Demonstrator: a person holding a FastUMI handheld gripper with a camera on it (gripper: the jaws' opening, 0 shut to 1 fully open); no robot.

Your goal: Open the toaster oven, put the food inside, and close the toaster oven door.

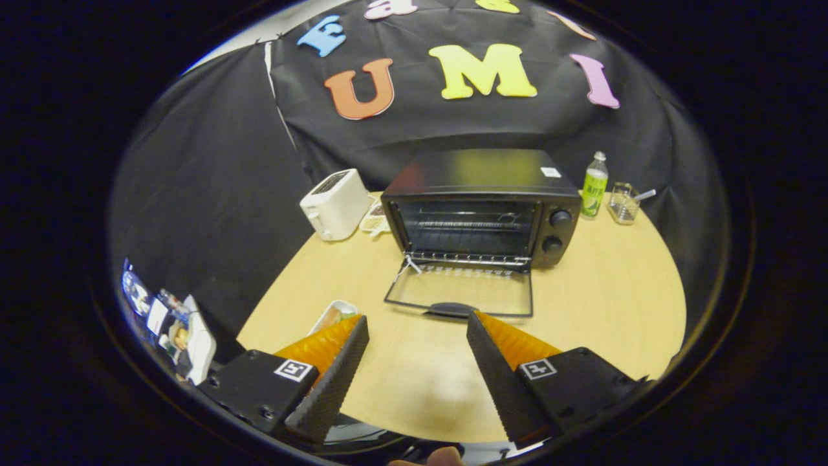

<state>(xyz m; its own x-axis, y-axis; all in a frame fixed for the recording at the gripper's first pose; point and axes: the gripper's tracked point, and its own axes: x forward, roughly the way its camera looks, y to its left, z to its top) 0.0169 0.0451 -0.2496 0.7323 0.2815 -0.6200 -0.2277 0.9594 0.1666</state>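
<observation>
A black toaster oven (pixel 482 207) stands at the back of the round wooden table (pixel 601 310). Its glass door (pixel 462 291) is folded down flat onto the table, and the wire rack inside shows. A small white tray of food (pixel 333 316) lies on the table just beyond my left finger, partly hidden by it. My gripper (pixel 417 320) is open above the table's near side. Nothing is between its fingers. The tip of the right finger sits just short of the door's handle (pixel 449 309).
A white pop-up toaster (pixel 335 204) stands left of the oven, with a small packet (pixel 375 219) between the two. Right of the oven are a green bottle (pixel 594 185) and a clear glass container (pixel 624 202). Clutter (pixel 171 327) sits off the table's left edge.
</observation>
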